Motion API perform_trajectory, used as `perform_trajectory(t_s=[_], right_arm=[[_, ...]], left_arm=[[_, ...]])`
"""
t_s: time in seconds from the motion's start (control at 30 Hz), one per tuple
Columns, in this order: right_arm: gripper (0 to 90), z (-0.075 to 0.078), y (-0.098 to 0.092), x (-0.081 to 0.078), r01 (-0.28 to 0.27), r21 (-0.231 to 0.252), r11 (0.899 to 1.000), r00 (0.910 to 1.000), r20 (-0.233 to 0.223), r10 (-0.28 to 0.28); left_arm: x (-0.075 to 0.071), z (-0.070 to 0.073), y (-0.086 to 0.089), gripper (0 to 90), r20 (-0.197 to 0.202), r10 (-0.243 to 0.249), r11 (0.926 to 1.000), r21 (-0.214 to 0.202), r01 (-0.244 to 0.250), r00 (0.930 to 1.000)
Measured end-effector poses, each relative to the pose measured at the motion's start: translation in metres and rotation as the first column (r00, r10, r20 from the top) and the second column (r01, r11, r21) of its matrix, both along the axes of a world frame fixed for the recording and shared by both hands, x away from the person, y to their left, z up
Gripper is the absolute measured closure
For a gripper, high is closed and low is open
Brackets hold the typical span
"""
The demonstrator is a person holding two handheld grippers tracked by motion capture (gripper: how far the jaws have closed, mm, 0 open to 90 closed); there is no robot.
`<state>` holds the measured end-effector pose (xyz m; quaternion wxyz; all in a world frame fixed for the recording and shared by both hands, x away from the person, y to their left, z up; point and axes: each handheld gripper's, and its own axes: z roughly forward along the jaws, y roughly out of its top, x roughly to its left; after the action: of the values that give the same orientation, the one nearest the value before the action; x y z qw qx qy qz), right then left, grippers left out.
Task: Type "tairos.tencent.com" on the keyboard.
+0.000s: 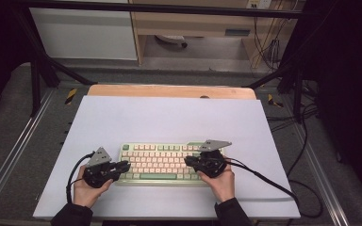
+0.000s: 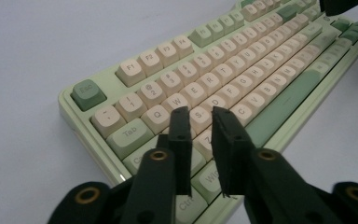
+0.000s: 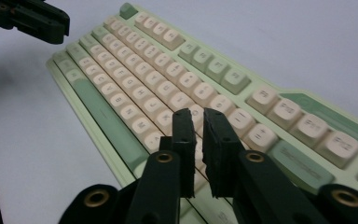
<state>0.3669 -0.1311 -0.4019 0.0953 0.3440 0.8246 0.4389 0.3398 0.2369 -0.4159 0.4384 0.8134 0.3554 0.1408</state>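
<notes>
A pale green keyboard (image 1: 162,162) with cream keys lies on the white sheet (image 1: 169,117), near its front. My left gripper (image 1: 125,165) hovers over the keyboard's left end, its jaws (image 2: 200,114) slightly parted above the letter keys with nothing between them. My right gripper (image 1: 188,161) is over the right half of the keyboard (image 3: 168,93), its jaws (image 3: 196,114) also a narrow gap apart and empty. In each gripper view, the other gripper shows at the far end of the keyboard (image 2: 242,70). A hand holds each gripper from below.
The sheet lies on a wooden table (image 1: 169,91) inside a dark metal frame (image 1: 37,80). Black cables (image 1: 283,186) trail off to the right from the right gripper. A white cabinet (image 1: 82,33) and wooden shelving (image 1: 193,23) stand beyond the table.
</notes>
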Motion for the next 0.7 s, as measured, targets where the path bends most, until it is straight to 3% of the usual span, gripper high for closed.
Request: perform_trajectory(t_s=[0.27,0.5,0.7], right_arm=[[54.3,0.002,-0.043,-0.005,0.066,0.014,0.998,0.9978,0.008,-0.066],[28.3,-0.006,-0.080,-0.011,0.122,0.011,0.992,0.9921,0.026,-0.122],[15.9,-0.021,-0.102,-0.015,0.140,0.001,0.990,0.9900,0.019,-0.140]], left_arm=[[0.001,0.000,0.012,45.5,0.001,0.034,0.9989,0.034,-0.034,0.9994],[0.001,-0.005,0.025,32.0,-0.024,0.045,0.9977,0.051,-0.044,0.9987],[0.001,-0.010,0.030,22.6,-0.045,0.029,0.9985,0.048,-0.027,0.9986]])
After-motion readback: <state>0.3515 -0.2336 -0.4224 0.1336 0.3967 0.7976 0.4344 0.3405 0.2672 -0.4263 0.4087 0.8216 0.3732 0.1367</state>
